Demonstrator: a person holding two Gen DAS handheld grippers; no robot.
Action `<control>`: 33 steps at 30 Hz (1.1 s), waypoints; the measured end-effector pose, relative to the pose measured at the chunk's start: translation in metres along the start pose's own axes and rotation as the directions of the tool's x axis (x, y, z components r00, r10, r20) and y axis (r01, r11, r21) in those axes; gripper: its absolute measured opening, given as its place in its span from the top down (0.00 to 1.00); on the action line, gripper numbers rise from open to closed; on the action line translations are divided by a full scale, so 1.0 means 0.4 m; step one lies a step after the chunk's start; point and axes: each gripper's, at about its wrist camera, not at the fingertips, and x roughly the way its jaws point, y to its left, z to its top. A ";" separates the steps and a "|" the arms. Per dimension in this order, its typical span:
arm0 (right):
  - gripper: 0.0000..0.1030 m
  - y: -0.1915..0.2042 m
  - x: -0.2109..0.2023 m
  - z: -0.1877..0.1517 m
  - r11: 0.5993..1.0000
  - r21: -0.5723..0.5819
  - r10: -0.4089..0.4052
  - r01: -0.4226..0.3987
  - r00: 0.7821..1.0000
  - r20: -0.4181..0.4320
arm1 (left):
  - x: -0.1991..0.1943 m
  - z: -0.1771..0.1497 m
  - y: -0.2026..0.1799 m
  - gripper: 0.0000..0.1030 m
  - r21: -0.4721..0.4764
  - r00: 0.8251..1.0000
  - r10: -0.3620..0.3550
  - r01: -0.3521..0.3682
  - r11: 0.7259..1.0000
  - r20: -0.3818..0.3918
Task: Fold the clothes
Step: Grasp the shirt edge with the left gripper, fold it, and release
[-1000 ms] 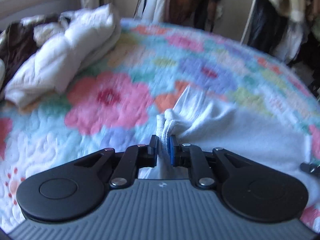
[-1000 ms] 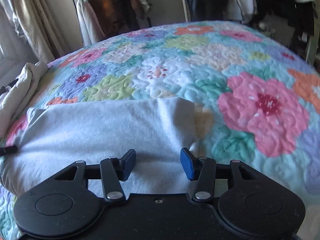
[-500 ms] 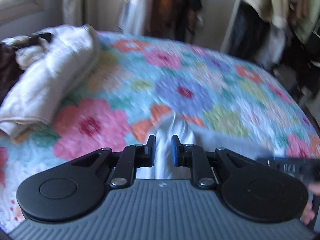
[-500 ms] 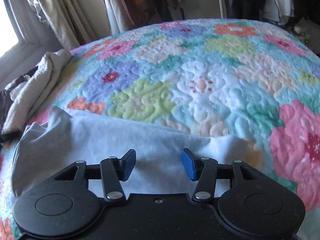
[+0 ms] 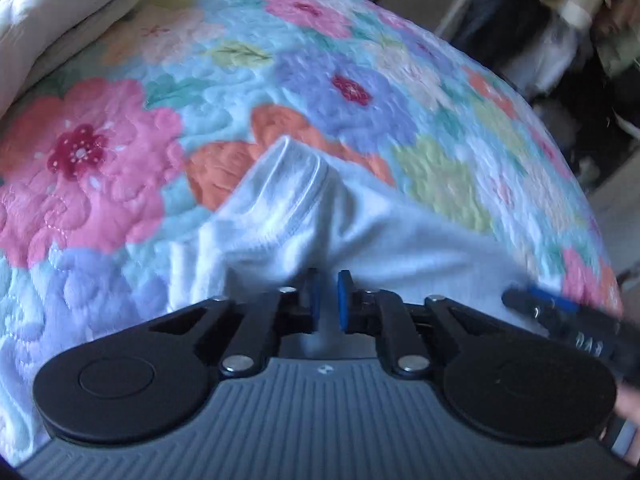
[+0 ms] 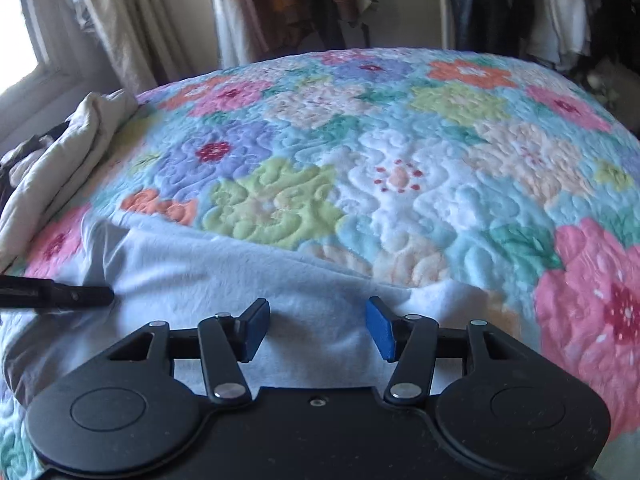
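The white garment [image 5: 304, 216] lay on the quilt [image 6: 400, 184] of the bed, one corner raised. The left tongs [image 5: 328, 300] were nearly closed, pinching a fold of it. The right tongs [image 6: 316, 328] stood wide open above it, holding nothing.

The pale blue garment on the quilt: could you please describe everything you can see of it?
The pale blue garment looks like soft, fleecy knit. It lies spread on the floral quilt, rumpled, with a stitched hem bunched up in a ridge ahead of the left gripper, whose nearly closed jaws have cloth between them. The right gripper is open over its far edge; whether it touches is unclear.
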 end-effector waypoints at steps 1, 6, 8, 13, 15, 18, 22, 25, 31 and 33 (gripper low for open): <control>0.43 -0.002 0.002 0.000 1.000 0.005 -0.005 0.005 1.000 0.002 | -0.013 0.004 0.006 0.90 0.003 1.000 0.014 -0.014 1.000 0.028; 0.41 -0.016 0.012 -0.003 0.999 0.033 -0.026 0.026 1.000 0.010 | -0.050 0.011 0.051 0.90 0.012 0.989 0.094 -0.096 0.995 0.114; 0.41 -0.023 0.009 -0.003 0.999 0.033 -0.034 0.034 0.999 0.010 | -0.053 0.011 0.068 0.89 -0.008 0.986 0.112 -0.111 0.994 0.123; 0.41 -0.045 -0.042 -0.014 0.996 0.064 -0.066 0.065 0.998 0.014 | -0.110 -0.007 0.045 0.79 0.037 0.975 0.160 -0.168 0.985 0.157; 0.40 -0.042 -0.080 -0.026 0.995 0.076 -0.067 0.065 0.998 0.022 | -0.132 -0.024 0.031 0.74 0.049 0.981 0.085 -0.095 0.994 0.175; 0.39 -0.004 -0.145 -0.052 0.999 0.029 -0.032 0.031 0.998 0.058 | -0.175 -0.058 -0.003 0.73 0.082 0.979 0.045 -0.062 0.995 0.197; 0.38 0.085 -0.194 -0.089 0.992 -0.124 0.020 -0.013 0.998 0.054 | -0.223 -0.102 -0.053 0.62 0.166 0.974 0.009 -0.048 0.985 0.226; 0.35 0.109 -0.189 -0.130 0.985 -0.170 -0.032 0.031 0.999 -0.002 | -0.197 -0.134 -0.061 0.61 0.208 0.982 0.079 -0.114 0.971 0.170; 0.34 0.086 -0.221 -0.191 0.972 -0.170 -0.170 0.165 0.985 -0.016 | -0.148 -0.180 -0.009 0.64 0.193 0.983 0.123 -0.148 0.970 0.136; 0.34 0.087 -0.240 -0.200 0.963 -0.183 -0.201 0.200 0.980 0.012 | -0.163 -0.180 -0.032 0.64 0.220 0.978 0.151 -0.180 0.959 0.141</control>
